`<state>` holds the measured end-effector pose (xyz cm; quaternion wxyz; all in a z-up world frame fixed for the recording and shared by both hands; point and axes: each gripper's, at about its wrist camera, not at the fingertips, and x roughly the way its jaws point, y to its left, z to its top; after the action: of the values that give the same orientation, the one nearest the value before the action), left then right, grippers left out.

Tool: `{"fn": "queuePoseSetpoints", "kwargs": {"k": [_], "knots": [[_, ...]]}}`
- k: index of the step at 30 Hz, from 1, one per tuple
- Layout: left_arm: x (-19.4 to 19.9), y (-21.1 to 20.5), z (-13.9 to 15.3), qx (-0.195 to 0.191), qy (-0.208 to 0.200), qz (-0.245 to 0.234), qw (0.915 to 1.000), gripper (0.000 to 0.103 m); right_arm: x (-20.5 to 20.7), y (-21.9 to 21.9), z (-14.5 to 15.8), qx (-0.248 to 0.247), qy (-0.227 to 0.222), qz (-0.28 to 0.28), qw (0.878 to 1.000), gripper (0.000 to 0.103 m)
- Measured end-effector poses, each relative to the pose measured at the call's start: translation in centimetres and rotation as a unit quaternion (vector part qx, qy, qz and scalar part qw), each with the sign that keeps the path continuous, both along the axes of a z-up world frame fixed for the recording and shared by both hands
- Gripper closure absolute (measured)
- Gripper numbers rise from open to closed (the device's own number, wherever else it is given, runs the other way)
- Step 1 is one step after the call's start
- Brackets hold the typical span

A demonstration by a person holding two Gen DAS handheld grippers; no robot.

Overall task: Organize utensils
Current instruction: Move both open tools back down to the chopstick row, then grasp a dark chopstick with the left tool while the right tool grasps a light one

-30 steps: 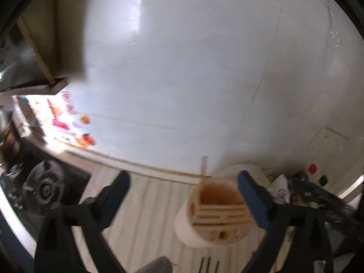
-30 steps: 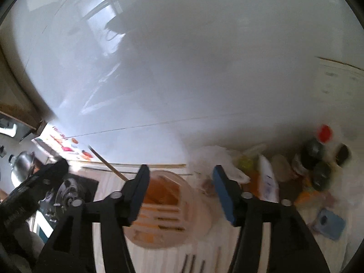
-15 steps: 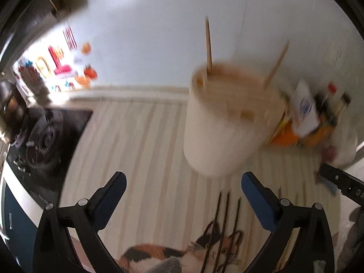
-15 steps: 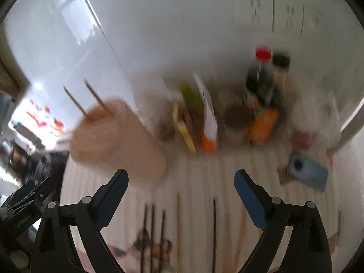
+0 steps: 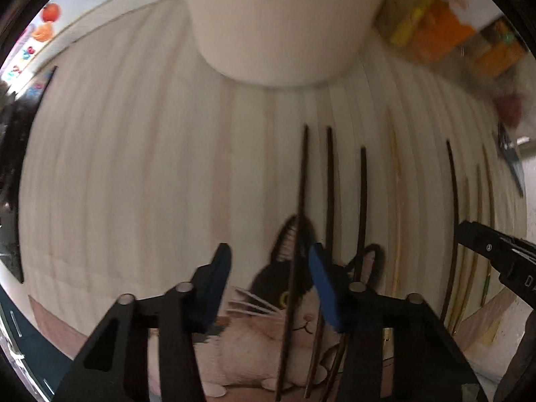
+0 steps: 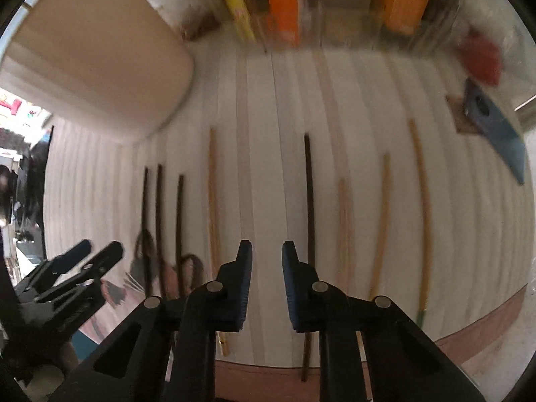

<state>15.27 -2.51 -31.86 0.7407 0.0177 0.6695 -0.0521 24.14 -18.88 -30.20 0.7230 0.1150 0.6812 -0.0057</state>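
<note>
Lowest in the left wrist view, the left gripper (image 5: 269, 268) points down at a striped mat (image 5: 134, 167) printed with a cat picture (image 5: 268, 301). Its blue jaws have just been closing and stand partly apart, with a dark chopstick (image 5: 299, 207) running up between them, nearer the right pad; whether the pads press it cannot be told. Two more dark chopsticks (image 5: 330, 187) lie just to its right, then a pale bamboo one (image 5: 397, 201), and further dark and pale sticks toward the right edge. Beyond their tips, at top centre, stands the cream utensil holder (image 5: 281, 23), with orange and yellow packets (image 5: 442, 30) blurred at upper right.

In the right wrist view the right gripper (image 6: 266, 259) sits at bottom centre. Its jaws have just been closing to a narrow gap, and only bare mat shows between them. A dark chopstick (image 6: 309, 201) lies just right of the right finger, bamboo chopsticks (image 6: 382, 221) further right, another bamboo one (image 6: 212, 201) on the left. The holder fills the upper left, a blue phone-like object (image 6: 492, 127) the upper right
</note>
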Motion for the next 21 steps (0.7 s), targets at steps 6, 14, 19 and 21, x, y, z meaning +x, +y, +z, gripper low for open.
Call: {"fn": "queuePoseSetpoints", "kwargs": {"k": [6,14,19,21], "knots": [[-0.3,-0.9,-0.7,0.026,-0.009,-0.004,0.9996,0.099,0.4,1.3,-1.4,0.009,0.016,0.011,1.000,0.083],[-0.3,2.9,-0.7,0.024,-0.001,0.071,0.9972,0.099,2.9,4.9,-3.2,-0.017,0.020,0.047,0.999,0.083],[-0.5,3.4,-0.3,0.029,0.002,0.075,0.9968,0.099,3.3,7.4,-3.6,-0.073,0.037,0.092,0.992,0.094],[-0.2,3.4,0.0,0.031,0.001,0.074,0.9968,0.099,2.6,7.3,-3.8,-0.076,0.050,0.103,0.991,0.094]]}}
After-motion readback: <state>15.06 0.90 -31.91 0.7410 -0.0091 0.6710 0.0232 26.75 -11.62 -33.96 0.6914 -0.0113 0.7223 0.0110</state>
